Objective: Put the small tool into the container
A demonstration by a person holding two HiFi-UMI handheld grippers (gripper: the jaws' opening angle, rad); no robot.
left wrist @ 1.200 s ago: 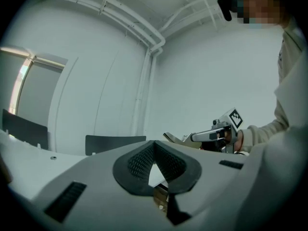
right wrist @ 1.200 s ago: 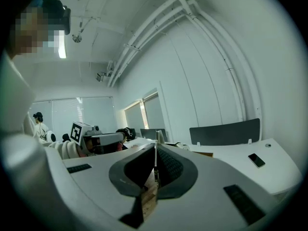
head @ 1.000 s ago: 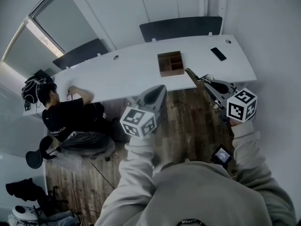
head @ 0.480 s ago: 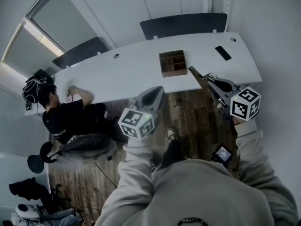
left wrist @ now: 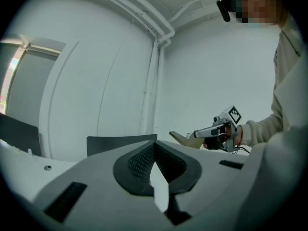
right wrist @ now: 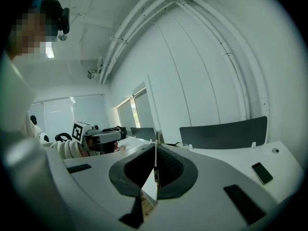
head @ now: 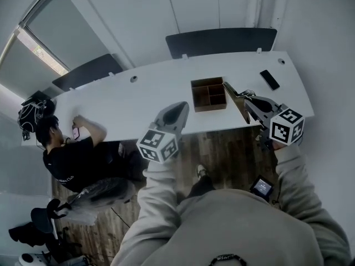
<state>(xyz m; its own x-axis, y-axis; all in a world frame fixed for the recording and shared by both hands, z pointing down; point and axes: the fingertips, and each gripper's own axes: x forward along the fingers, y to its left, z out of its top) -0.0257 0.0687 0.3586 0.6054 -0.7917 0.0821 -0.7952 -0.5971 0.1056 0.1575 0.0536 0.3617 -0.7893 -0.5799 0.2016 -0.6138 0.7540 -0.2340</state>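
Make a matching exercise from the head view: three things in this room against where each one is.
Things:
1. wooden container
2. black phone
3. seated person

Places, as the head view shows them:
A. lying near the right end of the white table
B. at the table's left end
C. mid-table, close to its near edge

Pairs: 1-C, 2-A, 3-B.

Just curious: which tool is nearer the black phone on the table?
Right. The right tool is between the phone and the wooden box; the left tool is beyond that box.
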